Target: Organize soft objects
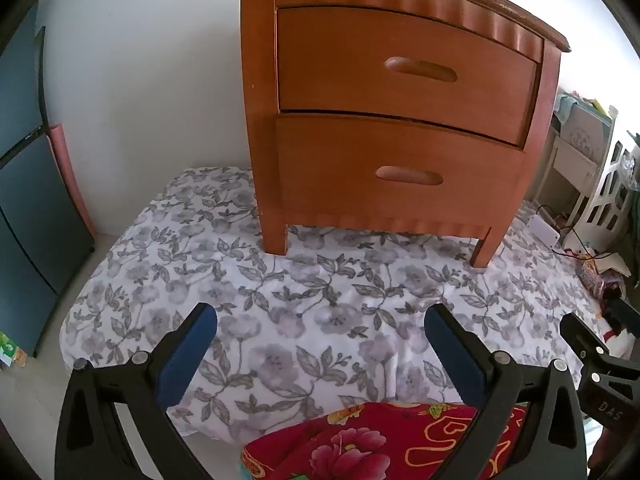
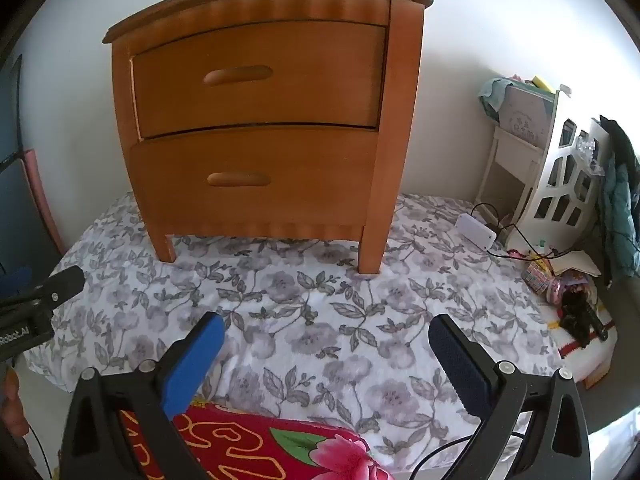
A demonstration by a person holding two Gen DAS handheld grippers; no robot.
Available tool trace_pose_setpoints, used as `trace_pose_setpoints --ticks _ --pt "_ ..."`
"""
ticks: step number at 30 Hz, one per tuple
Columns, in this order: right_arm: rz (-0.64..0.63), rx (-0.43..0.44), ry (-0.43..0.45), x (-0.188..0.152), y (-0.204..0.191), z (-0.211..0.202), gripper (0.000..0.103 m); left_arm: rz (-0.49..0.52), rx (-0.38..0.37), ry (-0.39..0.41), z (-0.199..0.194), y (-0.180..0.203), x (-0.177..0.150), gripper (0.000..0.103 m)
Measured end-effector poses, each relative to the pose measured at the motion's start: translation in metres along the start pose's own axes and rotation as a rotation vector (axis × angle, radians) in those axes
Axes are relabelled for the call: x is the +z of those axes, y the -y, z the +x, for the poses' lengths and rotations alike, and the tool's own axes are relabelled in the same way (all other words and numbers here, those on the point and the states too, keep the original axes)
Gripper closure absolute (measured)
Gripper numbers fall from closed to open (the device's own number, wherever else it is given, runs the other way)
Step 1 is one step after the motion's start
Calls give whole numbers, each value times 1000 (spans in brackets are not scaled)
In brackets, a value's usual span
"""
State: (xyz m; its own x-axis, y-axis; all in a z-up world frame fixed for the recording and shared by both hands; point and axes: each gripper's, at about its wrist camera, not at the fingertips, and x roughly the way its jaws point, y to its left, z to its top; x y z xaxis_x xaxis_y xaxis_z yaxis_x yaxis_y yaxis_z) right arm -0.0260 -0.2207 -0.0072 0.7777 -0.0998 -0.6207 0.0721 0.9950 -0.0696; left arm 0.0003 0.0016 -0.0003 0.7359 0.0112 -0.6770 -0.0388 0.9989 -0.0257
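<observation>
A red cloth with pink flowers and yellow hearts (image 1: 360, 440) (image 2: 256, 444) lies at the near edge of a grey-and-white floral sheet (image 1: 304, 304) (image 2: 320, 312). My left gripper (image 1: 320, 328) hangs open above the sheet just beyond the red cloth, nothing between its blue pads. My right gripper (image 2: 326, 336) is open too, wide apart over the sheet, with the red cloth below its left finger (image 2: 192, 360). Each gripper shows at the edge of the other's view.
A wooden two-drawer nightstand (image 1: 400, 112) (image 2: 260, 120) stands on the sheet straight ahead, both drawers closed. A dark cabinet (image 1: 24, 184) is at the left. To the right are a white power strip with cables (image 2: 478, 231), a white shelf (image 2: 560, 184) and small clutter (image 2: 576, 304).
</observation>
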Motion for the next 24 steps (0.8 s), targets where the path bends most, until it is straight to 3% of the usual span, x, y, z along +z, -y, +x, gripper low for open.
trace_pose_setpoints --ticks 24 --pt "16 8 -19 -2 -1 0 0 -1 -19 -32 2 -2 -1 0"
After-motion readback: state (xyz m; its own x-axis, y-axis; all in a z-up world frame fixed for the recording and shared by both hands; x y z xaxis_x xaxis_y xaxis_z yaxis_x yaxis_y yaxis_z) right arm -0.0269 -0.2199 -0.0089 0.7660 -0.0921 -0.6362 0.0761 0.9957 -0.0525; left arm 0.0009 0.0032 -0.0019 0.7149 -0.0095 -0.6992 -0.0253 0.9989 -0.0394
